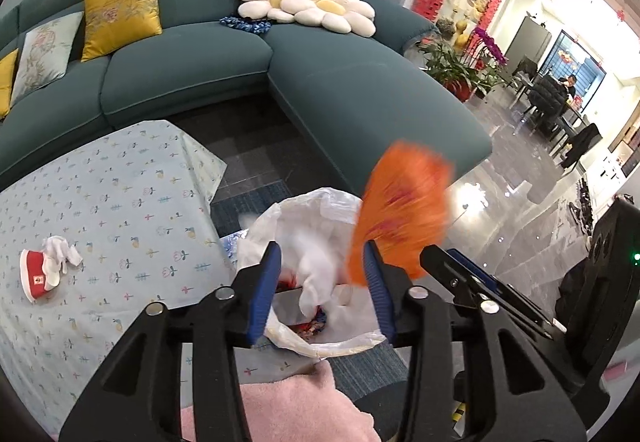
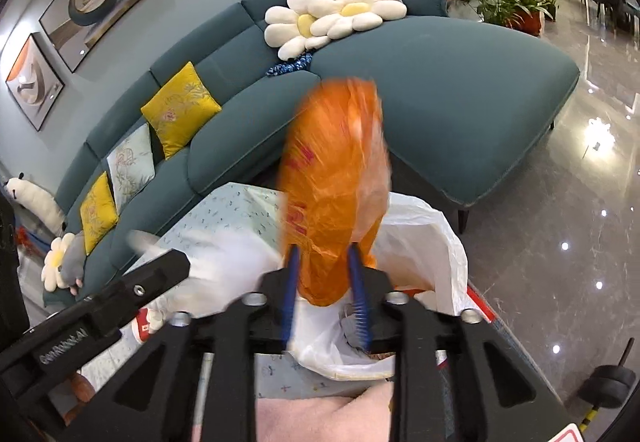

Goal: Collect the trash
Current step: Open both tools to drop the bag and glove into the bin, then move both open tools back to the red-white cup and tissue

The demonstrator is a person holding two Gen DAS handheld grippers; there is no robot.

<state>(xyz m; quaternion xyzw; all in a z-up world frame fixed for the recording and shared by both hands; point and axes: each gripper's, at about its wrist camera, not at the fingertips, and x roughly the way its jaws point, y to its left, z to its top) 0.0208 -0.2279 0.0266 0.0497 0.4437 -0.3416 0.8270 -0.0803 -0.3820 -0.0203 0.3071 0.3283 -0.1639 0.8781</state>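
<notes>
The right gripper [image 2: 325, 274] has its blue-padded fingers [image 2: 292, 282] clamped on the lower end of a crumpled orange plastic bag [image 2: 334, 194], which stands up from the pads and is smeared by motion blur. Just below it is the mouth of a white bin liner [image 2: 432, 242], so the bag hangs above the opening, not inside it. The left gripper [image 1: 322, 282] is spread wide with nothing between its pads; in the left wrist view it looks straight down into the same white bin liner [image 1: 304, 210], where white tissue and some coloured wrappers already lie, and the orange plastic bag [image 1: 400, 210] shows just to its right. The step in hand looks like dropping this piece into the bin. The next move probably calls for lowering the bag over the centre of the opening and parting the fingers; thin film may cling to the pads or drift past the rim. The bag is light, translucent and wrinkled, with red print along one side. On the patterned tablecloth [image 1: 120, 202] beside the bin, a small red-and-white paper cup [image 1: 38, 274] lies tipped with a wad of white tissue [image 1: 62, 248] touching it, seemingly still to be collected. A teal sofa [image 1: 200, 62] stands behind.
</notes>
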